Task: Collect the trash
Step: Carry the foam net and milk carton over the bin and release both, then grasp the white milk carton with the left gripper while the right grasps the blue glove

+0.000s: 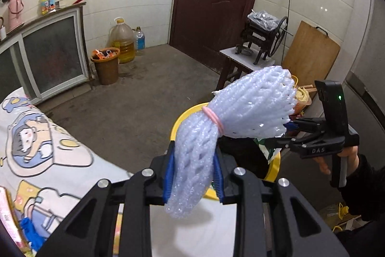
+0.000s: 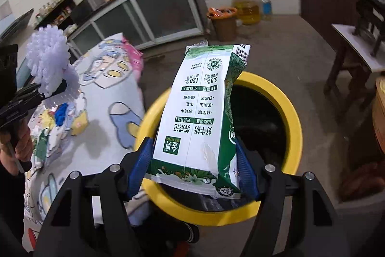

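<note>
My left gripper is shut on a white foam net bundle tied with a pink band, held above the rim of the yellow trash bin. The bundle also shows in the right wrist view. My right gripper is shut on a green and white milk carton, held upright over the open mouth of the yellow bin. The right gripper shows in the left wrist view, behind the foam net.
A table with a cartoon cloth stands left of the bin, with small scraps on it. A brown bin, oil jug, low cabinet, stool with a hand-crank machine and wooden board stand around the concrete floor.
</note>
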The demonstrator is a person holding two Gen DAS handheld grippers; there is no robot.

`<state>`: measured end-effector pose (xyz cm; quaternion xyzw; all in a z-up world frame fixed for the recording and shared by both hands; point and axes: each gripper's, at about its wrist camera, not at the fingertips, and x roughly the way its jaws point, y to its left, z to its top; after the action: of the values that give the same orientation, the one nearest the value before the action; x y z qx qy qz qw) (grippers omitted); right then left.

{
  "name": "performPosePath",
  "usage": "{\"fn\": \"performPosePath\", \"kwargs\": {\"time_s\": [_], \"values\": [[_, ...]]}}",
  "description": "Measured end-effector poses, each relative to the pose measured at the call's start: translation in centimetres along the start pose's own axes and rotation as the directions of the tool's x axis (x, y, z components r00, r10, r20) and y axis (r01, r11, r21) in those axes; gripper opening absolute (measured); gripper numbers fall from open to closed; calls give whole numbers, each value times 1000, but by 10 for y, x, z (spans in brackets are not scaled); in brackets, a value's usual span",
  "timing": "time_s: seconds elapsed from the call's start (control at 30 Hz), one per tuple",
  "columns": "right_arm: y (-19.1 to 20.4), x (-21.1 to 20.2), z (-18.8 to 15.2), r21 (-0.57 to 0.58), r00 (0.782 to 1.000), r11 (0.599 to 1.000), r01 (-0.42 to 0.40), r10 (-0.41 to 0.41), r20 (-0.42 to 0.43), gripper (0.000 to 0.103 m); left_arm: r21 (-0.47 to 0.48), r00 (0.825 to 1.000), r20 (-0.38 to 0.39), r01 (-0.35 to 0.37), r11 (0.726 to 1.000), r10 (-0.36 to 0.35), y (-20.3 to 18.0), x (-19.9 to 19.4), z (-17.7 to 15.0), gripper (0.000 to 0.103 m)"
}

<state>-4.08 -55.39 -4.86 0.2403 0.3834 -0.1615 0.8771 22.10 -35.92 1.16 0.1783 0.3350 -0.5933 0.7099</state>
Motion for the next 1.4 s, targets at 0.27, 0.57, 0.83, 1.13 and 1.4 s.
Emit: {"fn": "performPosePath", "kwargs": {"time_s": [0.27, 0.57, 0.83, 1.13, 1.4], "values": [[-27, 19, -14, 58, 998, 998, 31, -27, -63, 64, 6, 998, -64, -13, 1000, 14, -21, 51, 11, 26], [-44, 21, -18, 88, 995, 994, 70, -63, -84, 67, -9, 994, -108, -18, 1000, 17, -37, 93, 18, 49], [-55, 5, -22, 122, 994, 988, 99, -91, -66, 73, -74, 997, -49, -59, 996, 56, -34, 77, 16, 91], [-14, -13, -9, 37, 999, 999, 37, -37, 11, 73, -170, 975, 56, -204, 964, 216, -23, -28, -40, 92], [73, 3, 11, -157, 995, 983, -91, 95, 17, 73, -345, 838, 28, -504, 792, 546, 1, -173, -141, 95]]}}
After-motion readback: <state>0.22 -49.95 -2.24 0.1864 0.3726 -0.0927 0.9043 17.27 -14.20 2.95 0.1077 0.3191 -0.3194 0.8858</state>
